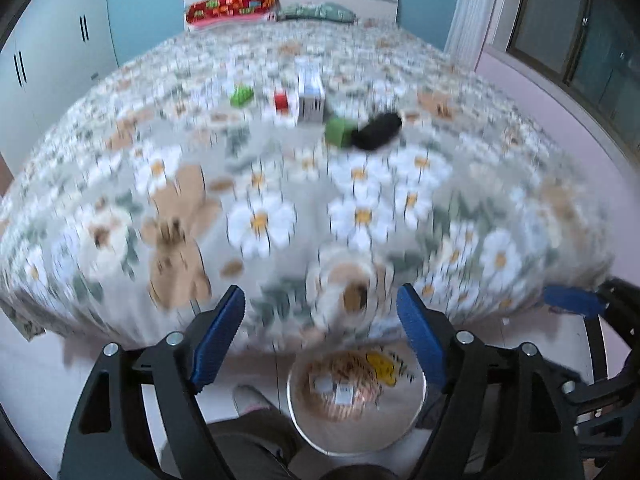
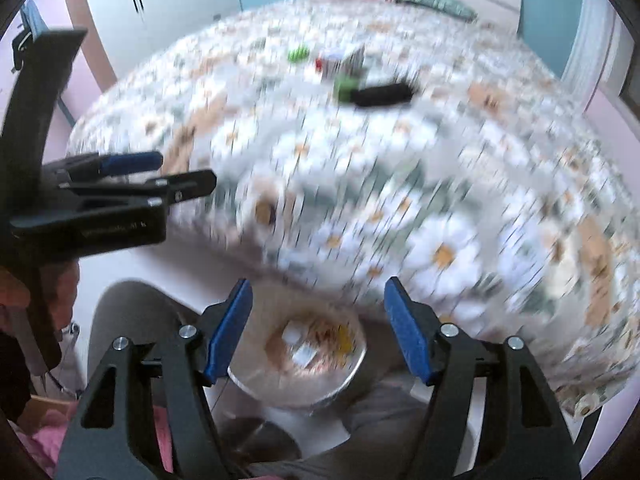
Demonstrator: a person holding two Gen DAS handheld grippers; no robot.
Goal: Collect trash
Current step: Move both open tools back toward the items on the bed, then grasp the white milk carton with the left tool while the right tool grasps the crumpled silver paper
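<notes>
Both views are motion-blurred. Trash lies mid-bed on the floral bedspread: a white carton [image 1: 310, 96], a small red item [image 1: 282, 102], a green item [image 1: 241, 95], a green wrapper [image 1: 338, 131] and a black object [image 1: 378, 131]. The same cluster shows in the right wrist view, with the black object [image 2: 384, 94] and the green wrapper [image 2: 346, 86]. A round bin [image 1: 416, 404] with wrappers inside stands on the floor at the bed's foot, also in the right wrist view [image 2: 344, 380]. My left gripper [image 1: 320, 316] is open and empty. My right gripper [image 2: 318, 304] is open and empty above the bin.
The bed [image 1: 120, 312] fills both views, with pillows [image 1: 232, 7] at the headboard. White wardrobes [image 1: 52, 64] stand on the left, a window [image 1: 580, 32] on the right. The person's legs [image 1: 248, 436] are beside the bin. The left gripper [image 2: 132, 162] shows in the right wrist view.
</notes>
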